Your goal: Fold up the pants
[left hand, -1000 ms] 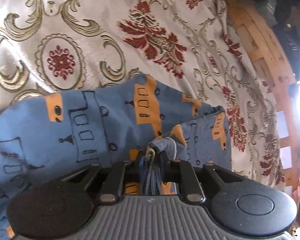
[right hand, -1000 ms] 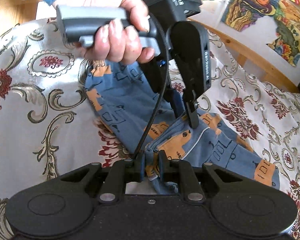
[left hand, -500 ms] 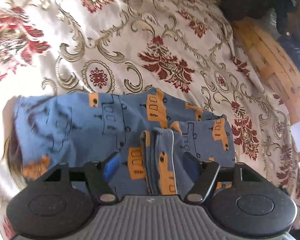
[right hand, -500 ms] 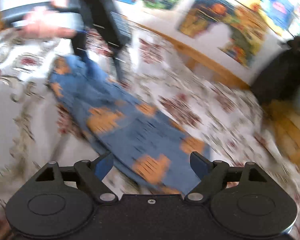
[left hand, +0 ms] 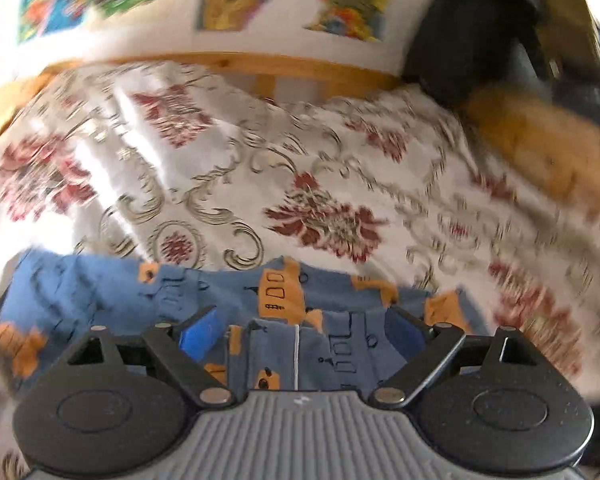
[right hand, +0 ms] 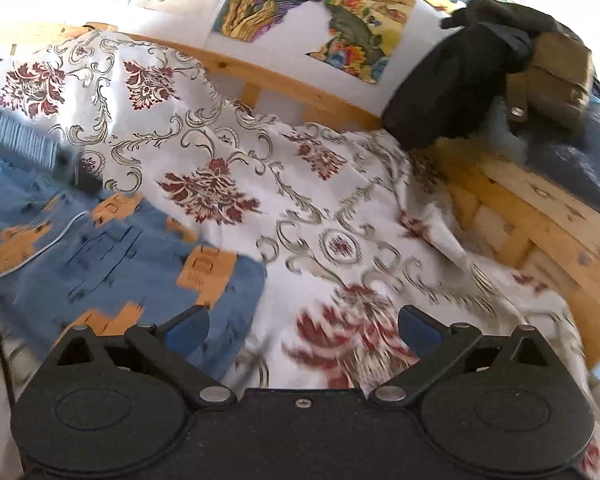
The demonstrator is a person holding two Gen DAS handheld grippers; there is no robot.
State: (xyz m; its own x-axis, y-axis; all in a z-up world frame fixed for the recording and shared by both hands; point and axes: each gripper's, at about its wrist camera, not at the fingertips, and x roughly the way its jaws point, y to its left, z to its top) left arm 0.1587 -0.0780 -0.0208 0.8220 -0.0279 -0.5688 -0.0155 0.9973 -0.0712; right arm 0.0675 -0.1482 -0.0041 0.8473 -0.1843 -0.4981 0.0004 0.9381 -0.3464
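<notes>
Blue pants (left hand: 140, 292) with an orange print lie folded flat on the floral bedspread (left hand: 320, 184). In the left wrist view they run across the lower frame, and my left gripper (left hand: 302, 330) is open just above their near edge, nothing held between the blue pads (left hand: 198, 336). In the right wrist view the pants (right hand: 112, 256) fill the lower left. My right gripper (right hand: 303, 326) is open over the bedspread (right hand: 340, 216), its left pad (right hand: 186, 326) over the pants' edge. A grey blurred part of the other gripper (right hand: 28, 144) shows at far left.
A wooden bed frame (right hand: 532, 232) curves round the back and right. A black bag (right hand: 456, 80) and a tan pouch (right hand: 556, 76) sit on its far right corner. Colourful pictures (right hand: 284, 4) hang on the wall behind.
Both grippers were shut on the pants' fabric a second ago; both have opened and let go. They have pulled back and tilted up, and the pants now lie flat.
</notes>
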